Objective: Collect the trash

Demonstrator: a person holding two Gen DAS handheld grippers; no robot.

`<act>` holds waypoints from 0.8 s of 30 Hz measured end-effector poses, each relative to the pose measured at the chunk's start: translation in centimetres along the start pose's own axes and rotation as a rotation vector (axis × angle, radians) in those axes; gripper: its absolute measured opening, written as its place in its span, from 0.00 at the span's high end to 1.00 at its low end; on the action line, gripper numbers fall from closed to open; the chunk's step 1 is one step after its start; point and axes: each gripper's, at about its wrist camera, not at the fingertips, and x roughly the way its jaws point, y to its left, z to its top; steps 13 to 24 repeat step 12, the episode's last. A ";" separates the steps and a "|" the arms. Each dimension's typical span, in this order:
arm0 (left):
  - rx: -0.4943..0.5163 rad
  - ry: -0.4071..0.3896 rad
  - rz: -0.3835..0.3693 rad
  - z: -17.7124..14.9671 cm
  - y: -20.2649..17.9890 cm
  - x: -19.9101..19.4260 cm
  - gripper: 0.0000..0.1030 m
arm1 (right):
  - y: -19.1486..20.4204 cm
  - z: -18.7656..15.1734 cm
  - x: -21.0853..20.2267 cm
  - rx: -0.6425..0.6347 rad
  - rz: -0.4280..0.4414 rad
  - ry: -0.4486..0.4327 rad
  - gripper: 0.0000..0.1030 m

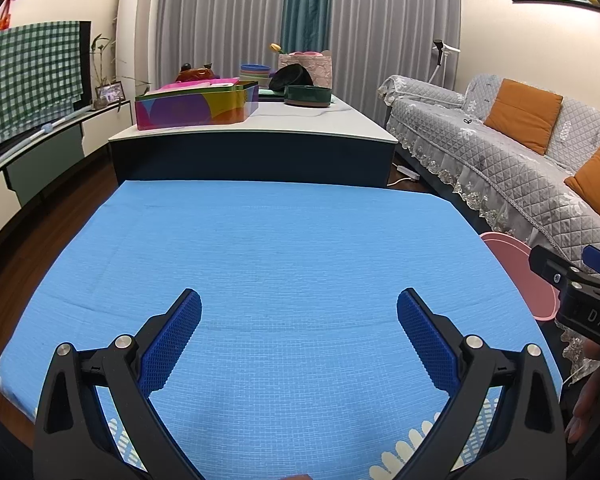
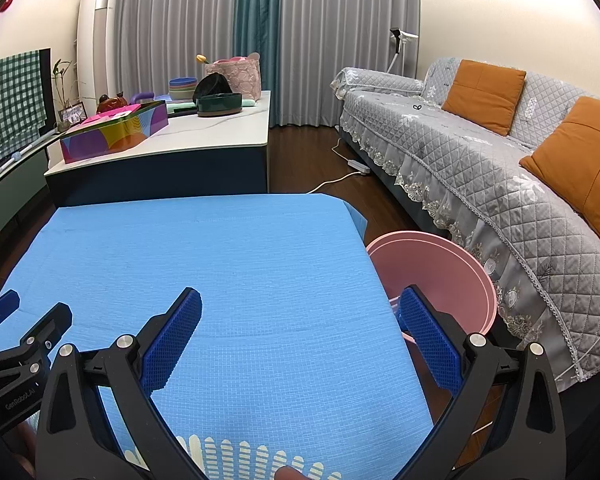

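Observation:
My left gripper [image 1: 299, 312] is open and empty over the blue tablecloth [image 1: 284, 248]. My right gripper [image 2: 300, 312] is open and empty over the cloth's right edge [image 2: 220, 260]. A pink bin [image 2: 444, 280] stands on the floor beside the table's right edge, under my right finger; it also shows in the left wrist view [image 1: 516, 276]. No trash shows on the cloth. The right gripper's body shows at the right of the left wrist view [image 1: 580, 292], and the left gripper's body at the left of the right wrist view [image 2: 16, 344].
A low white-topped table [image 1: 260, 128] stands behind, carrying a colourful box [image 1: 196, 106], stacked bowls [image 1: 255, 72], a dark green dish [image 1: 307, 95] and a pink basket [image 1: 312, 66]. A grey sofa [image 2: 500, 160] with orange cushions lines the right. A power strip [image 2: 358, 166] lies on the floor.

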 end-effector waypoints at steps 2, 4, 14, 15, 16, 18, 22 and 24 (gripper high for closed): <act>0.008 0.001 0.006 0.0 0.0 0.0 0.08 | 0.0 0.0 0.0 0.000 0.000 0.000 0.05; 0.006 0.003 0.008 -0.1 0.0 0.0 0.08 | 0.0 0.0 0.0 0.000 0.000 0.000 0.05; 0.001 0.012 0.030 0.0 0.1 0.2 0.08 | 0.0 0.0 0.0 0.001 0.000 0.000 0.05; 0.001 0.012 0.030 0.0 0.1 0.2 0.08 | 0.0 0.0 0.0 0.001 0.000 0.000 0.05; 0.001 0.012 0.030 0.0 0.1 0.2 0.08 | 0.0 0.0 0.0 0.001 0.000 0.000 0.05; 0.001 0.012 0.030 0.0 0.1 0.2 0.08 | 0.0 0.0 0.0 0.001 0.000 0.000 0.05; 0.001 0.012 0.030 0.0 0.1 0.2 0.08 | 0.0 0.0 0.0 0.001 0.000 0.000 0.05; 0.001 0.012 0.030 0.0 0.1 0.2 0.08 | 0.0 0.0 0.0 0.001 0.000 0.000 0.05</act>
